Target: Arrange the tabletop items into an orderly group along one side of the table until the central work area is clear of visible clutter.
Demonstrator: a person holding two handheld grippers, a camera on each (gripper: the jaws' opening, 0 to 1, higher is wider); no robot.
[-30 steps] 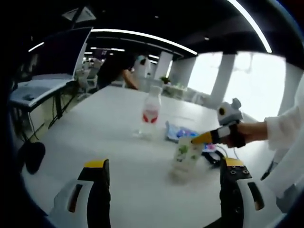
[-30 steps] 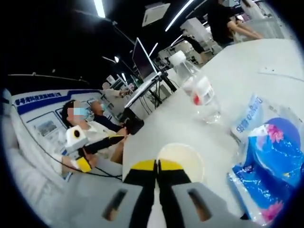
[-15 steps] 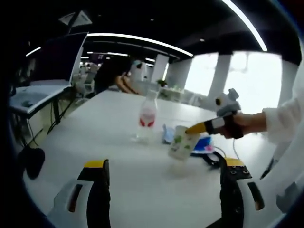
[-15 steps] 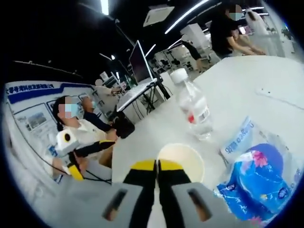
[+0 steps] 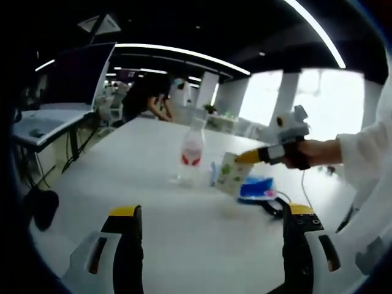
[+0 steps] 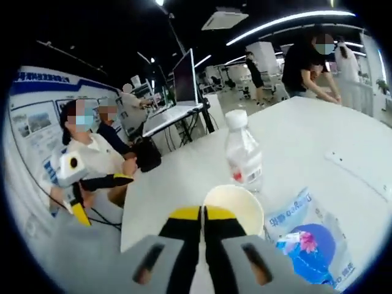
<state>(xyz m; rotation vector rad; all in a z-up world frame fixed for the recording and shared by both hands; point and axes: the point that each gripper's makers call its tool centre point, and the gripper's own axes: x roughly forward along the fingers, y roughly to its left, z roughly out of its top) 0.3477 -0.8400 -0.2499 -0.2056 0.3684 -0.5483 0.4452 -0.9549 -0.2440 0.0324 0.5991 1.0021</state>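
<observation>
My right tongs [image 6: 203, 215] are pinched on the rim of the paper cup [image 6: 233, 208], yellow tips together at its near edge, and I have it lifted and tilted, as the left gripper view shows, where the same tongs [image 5: 244, 157] reach in from three o'clock with the cup [image 5: 230, 174] hanging off their tip. My left tongs [image 5: 208, 214] stand wide apart with nothing between them, low over the white table [image 5: 122, 177]. The cup sits just at five o'clock of the clear water bottle [image 5: 192, 150], with the blue wet-wipe packet [image 5: 256, 187] lying right behind it (its print is too soft to read). I judge the cup very light and thin-walled, so a rim pinch will hold but can crease it; I would keep the squeeze gentle and set it down upright. The bottle [image 6: 243, 154] looks heavier and slick, best taken around its labelled waist. The packet [image 6: 309, 242] is soft and will sag, so grip an edge seam.
</observation>
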